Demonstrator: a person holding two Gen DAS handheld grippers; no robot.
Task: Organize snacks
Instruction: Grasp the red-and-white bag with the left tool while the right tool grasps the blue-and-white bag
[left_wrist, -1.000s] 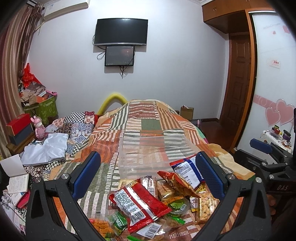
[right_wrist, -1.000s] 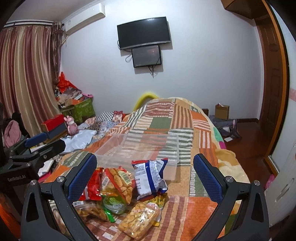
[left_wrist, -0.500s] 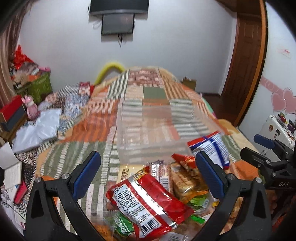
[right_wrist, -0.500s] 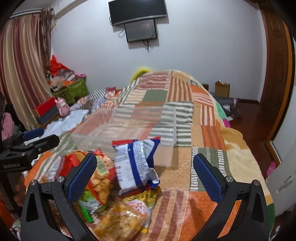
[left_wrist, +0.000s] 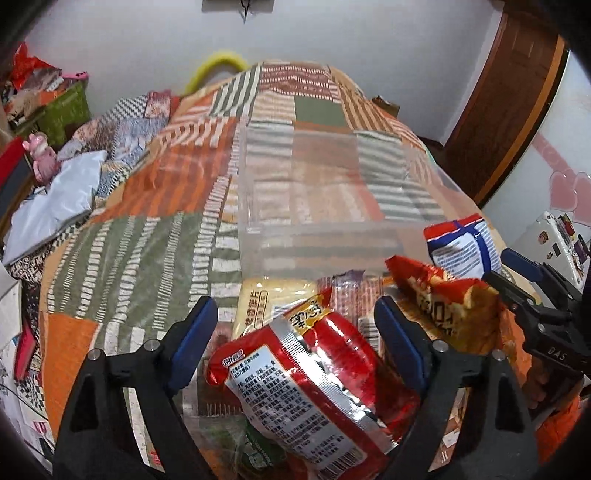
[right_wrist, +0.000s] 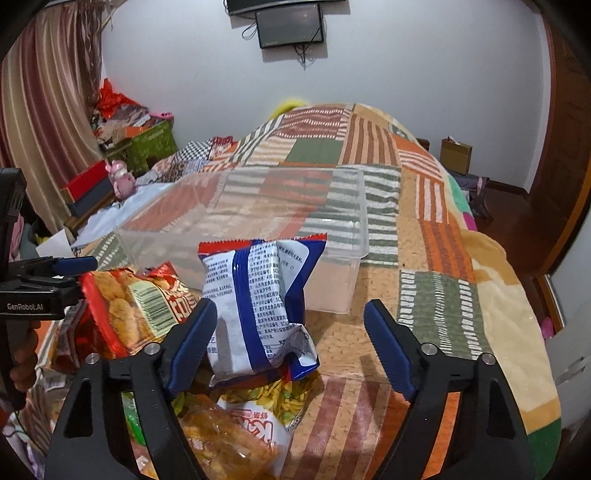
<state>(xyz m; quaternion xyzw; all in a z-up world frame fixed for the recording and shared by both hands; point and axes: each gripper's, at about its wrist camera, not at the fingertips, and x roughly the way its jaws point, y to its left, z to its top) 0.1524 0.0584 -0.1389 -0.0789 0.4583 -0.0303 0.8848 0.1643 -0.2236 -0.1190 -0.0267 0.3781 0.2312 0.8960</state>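
Note:
A pile of snack bags lies on a patchwork quilt in front of an empty clear plastic bin (left_wrist: 332, 206), also in the right wrist view (right_wrist: 258, 218). My left gripper (left_wrist: 295, 332) is open, its jaws on either side of a red and silver snack bag (left_wrist: 314, 384). My right gripper (right_wrist: 290, 336) is open around a blue and white snack bag (right_wrist: 258, 299). A red bag of crackers (right_wrist: 133, 302) lies left of it, also in the left wrist view (left_wrist: 447, 306). A yellow chip bag (right_wrist: 236, 435) lies under the right gripper.
The quilted bed (right_wrist: 424, 229) stretches back to a white wall. Clutter, boxes and a pink toy (right_wrist: 122, 177) sit at the left. A wooden door (left_wrist: 506, 92) is at the right. The other gripper's handle (right_wrist: 33, 288) shows at the left edge.
Both grippers have dropped and moved forward onto the snack pile. The left now brackets the red and silver bag, the right the blue and white bag. Both jaws have narrowed somewhat.

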